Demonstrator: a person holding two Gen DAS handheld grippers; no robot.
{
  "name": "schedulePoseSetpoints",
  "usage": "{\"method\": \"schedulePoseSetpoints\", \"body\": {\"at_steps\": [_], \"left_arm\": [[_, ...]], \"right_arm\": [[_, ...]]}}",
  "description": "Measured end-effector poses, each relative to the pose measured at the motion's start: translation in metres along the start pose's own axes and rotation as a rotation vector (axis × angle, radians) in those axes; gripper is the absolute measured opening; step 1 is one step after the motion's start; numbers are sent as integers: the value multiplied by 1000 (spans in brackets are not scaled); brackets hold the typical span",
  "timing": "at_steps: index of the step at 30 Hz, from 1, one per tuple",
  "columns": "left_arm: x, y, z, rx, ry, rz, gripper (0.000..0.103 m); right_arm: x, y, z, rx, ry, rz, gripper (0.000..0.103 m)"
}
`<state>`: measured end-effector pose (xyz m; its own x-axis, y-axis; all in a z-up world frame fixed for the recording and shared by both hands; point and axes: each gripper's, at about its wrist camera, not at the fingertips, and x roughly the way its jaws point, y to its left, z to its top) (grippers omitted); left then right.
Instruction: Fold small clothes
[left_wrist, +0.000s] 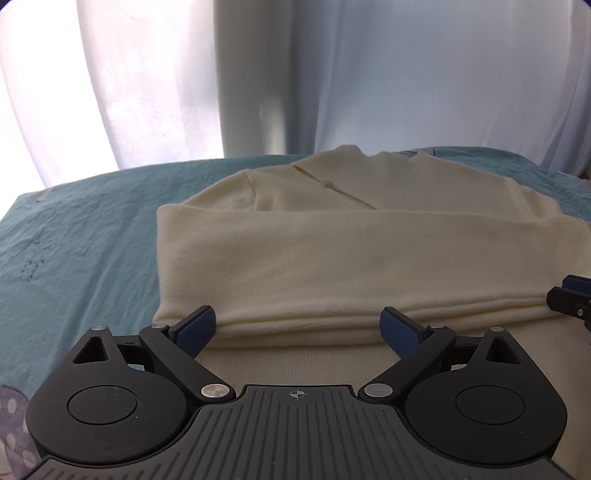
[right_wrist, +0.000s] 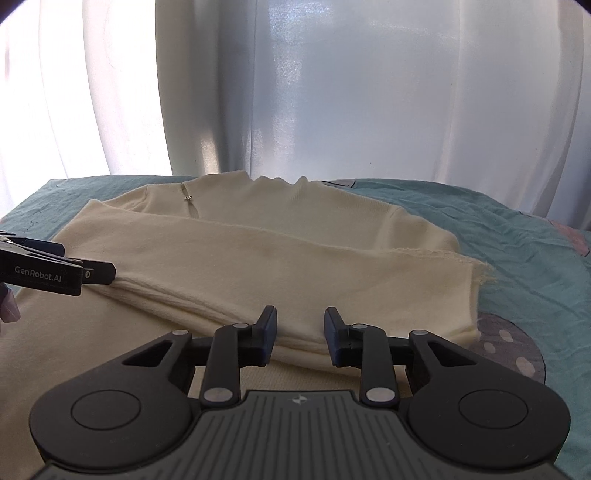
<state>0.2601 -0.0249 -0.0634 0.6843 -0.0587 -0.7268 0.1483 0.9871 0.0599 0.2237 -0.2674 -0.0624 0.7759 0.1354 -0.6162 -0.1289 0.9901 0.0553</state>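
While the cream sweater (left_wrist: 369, 251) lies folded on the teal bed (left_wrist: 81, 229), left tongs (left_wrist: 297, 326) gape wide at its near fold; right tongs (right_wrist: 300, 326) stand parted there too, sheet bare on both sides.

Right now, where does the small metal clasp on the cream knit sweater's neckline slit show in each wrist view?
Left wrist view: the small metal clasp sits upper centre, on the slit near the collar of the cream knit sweater.
Right wrist view: the clasp sits upper left, on the same slit.
Shared landmark: the folded-over sleeve band crossing the sweater just below the clasp.
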Motion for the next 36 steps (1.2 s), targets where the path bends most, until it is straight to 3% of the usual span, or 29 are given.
{"method": "schedulePoseSetpoints", "body": {"at_steps": [4, 9, 14, 21, 24, 29, 32, 36], "left_arm": [[-20, 8, -15, -45, 48, 7, 99], [-60, 19, -48, -73, 99, 27, 99], [-106, 32, -93, -109, 174, 14, 99], [-149, 51, -144, -175, 330, -90, 98], [-159, 56, -151, -181, 342, -152, 87], [-166, 74, -158, -228, 376, -151, 64], [-168, 85, -160, -281, 387, -185, 59], [-165, 87, -160, -303, 409, -242, 41]], "right_arm": [[-21, -5, -12, 44, 98, 89, 30], [-75, 5, -47, 46, 149, 104, 32], [-135, 4, -90, 93, 243, 136, 45], [-185, -15, -123, 217, 318, 172, 46], [-192, -23, -130, 278, 350, 219, 46], [-194, -42, -140, 365, 402, 256, 44], [-196, -50, -146, 431, 408, 297, 42], [-185, -49, -154, 502, 443, 395, 22]]}}
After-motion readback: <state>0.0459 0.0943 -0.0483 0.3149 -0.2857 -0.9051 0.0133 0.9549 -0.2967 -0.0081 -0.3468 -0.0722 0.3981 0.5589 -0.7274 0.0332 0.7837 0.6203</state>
